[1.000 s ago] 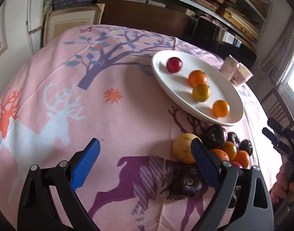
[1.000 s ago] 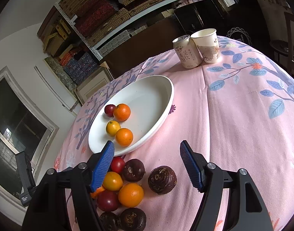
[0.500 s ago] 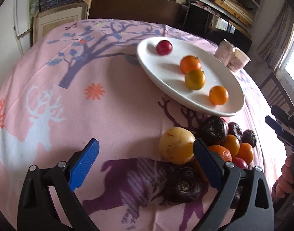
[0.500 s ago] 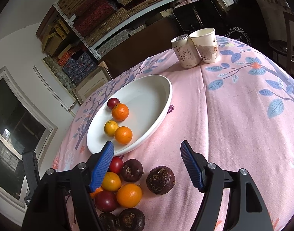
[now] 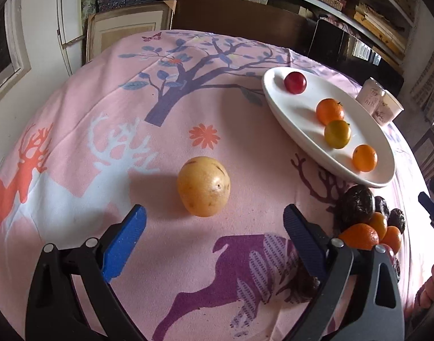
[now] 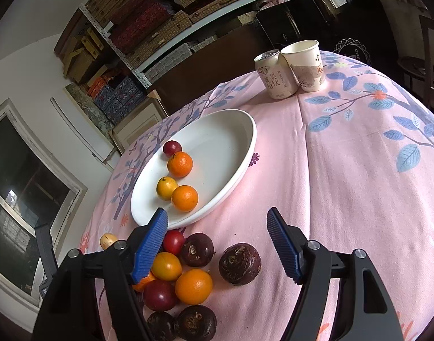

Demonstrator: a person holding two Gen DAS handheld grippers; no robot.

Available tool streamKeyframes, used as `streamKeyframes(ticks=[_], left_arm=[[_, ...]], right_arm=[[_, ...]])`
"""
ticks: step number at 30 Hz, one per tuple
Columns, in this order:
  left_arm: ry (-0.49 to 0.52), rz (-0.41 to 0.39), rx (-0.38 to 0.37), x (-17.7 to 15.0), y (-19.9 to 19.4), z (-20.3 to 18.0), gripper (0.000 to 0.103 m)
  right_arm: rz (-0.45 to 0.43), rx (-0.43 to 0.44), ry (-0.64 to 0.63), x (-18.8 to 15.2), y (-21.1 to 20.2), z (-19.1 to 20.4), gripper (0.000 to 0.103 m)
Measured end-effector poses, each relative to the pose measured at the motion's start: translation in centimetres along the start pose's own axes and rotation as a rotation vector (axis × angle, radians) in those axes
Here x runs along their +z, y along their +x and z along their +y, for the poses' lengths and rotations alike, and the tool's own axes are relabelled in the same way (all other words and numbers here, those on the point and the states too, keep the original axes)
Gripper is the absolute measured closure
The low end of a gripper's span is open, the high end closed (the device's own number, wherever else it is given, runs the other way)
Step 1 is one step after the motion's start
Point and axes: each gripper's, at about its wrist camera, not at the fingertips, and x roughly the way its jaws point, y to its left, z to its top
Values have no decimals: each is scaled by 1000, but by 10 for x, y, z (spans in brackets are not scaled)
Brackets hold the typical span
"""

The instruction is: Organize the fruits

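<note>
Left-wrist view: the left hand-held gripper [image 5: 214, 238] stands released, its blue pads wide apart and empty, with the yellow round fruit [image 5: 203, 189] lying alone on the pink cloth of the bench [image 5: 74, 130] at frame centre, just beyond the fingertips and touching neither pad. The white plate [image 5: 288, 119] sits at the upper right of the frame and carries a red fruit [image 5: 295, 82], two oranges and a yellow-green fruit; the rest of the loose fruit is heaped at the right edge, below the plate. Right-wrist view: the right hand-held gripper [image 6: 217, 241] is likewise released and holds nothing, its jaws hovering over the fruit pile [image 6: 185, 272] at lower centre, with a dark round fruit [image 6: 239, 263] a little apart from the heap and lying roughly between the pads. Likely hazards, as a judgement: the yellow fruit is smooth and round, so a pad that meets it off-centre could push it rolling across the cloth instead of seizing it; a closing jaw in the crowded heap could catch a neighbour and scatter the pile toward the bench edge; fruit set down on the plate's sloped rim could roll into those already there. The can [image 6: 273, 76] and paper cup [image 6: 305, 65] at the upper right stand well clear.
</note>
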Motion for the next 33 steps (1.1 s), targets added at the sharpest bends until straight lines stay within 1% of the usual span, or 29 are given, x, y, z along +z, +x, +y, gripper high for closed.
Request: streamKeyframes(ticks=[1, 2, 3, 5, 6, 7, 12, 15, 20, 22, 23, 24, 25, 26, 27, 28, 30, 33], left_arm=[[-6, -7, 4, 0, 0, 2, 12], [-4, -13, 13, 0, -1, 3, 19], [4, -12, 20, 0, 1, 2, 24], [14, 5, 26, 0, 6, 2, 40], [19, 8, 27, 0, 8, 2, 43], [21, 12, 19, 1, 10, 2, 54], [6, -4, 23, 6, 12, 8, 54], [7, -3, 47, 10, 17, 9, 54], [19, -7, 71, 13, 20, 8, 53], [16, -7, 66, 14, 20, 9, 53], [11, -7, 58, 14, 20, 10, 53], [6, -6, 50, 15, 20, 11, 54], [0, -7, 47, 15, 19, 13, 58], [-5, -6, 42, 15, 19, 15, 63], [-12, -3, 27, 16, 19, 17, 65], [-21, -2, 12, 17, 19, 18, 66], [-26, -3, 5, 17, 19, 20, 67], [-16, -12, 3, 19, 22, 20, 67]], right_arm=[[0, -1, -2, 0, 0, 1, 30], [1, -3, -6, -1, 0, 1, 30], [3, -5, -10, -2, 1, 2, 30], [5, -7, -15, -3, 1, 3, 30], [8, -8, -20, -3, 2, 3, 30], [11, -11, -31, -6, 2, 5, 30], [27, -17, -60, -10, 2, 10, 30], [51, -27, -69, -12, 5, 10, 30], [113, -56, -72, -21, 10, 6, 30], [137, -61, -66, -23, 13, 3, 31], [151, -60, -60, -25, 15, 2, 36], [163, -59, -57, -26, 17, 1, 43], [175, -60, -59, -27, 19, 1, 47], [188, -63, -63, -28, 21, 1, 52], [200, -71, -71, -30, 24, 2, 56], [205, -87, -84, -32, 25, 4, 57], [214, -111, -108, -34, 29, 6, 60], [197, -155, -171, -39, 29, 12, 63]])
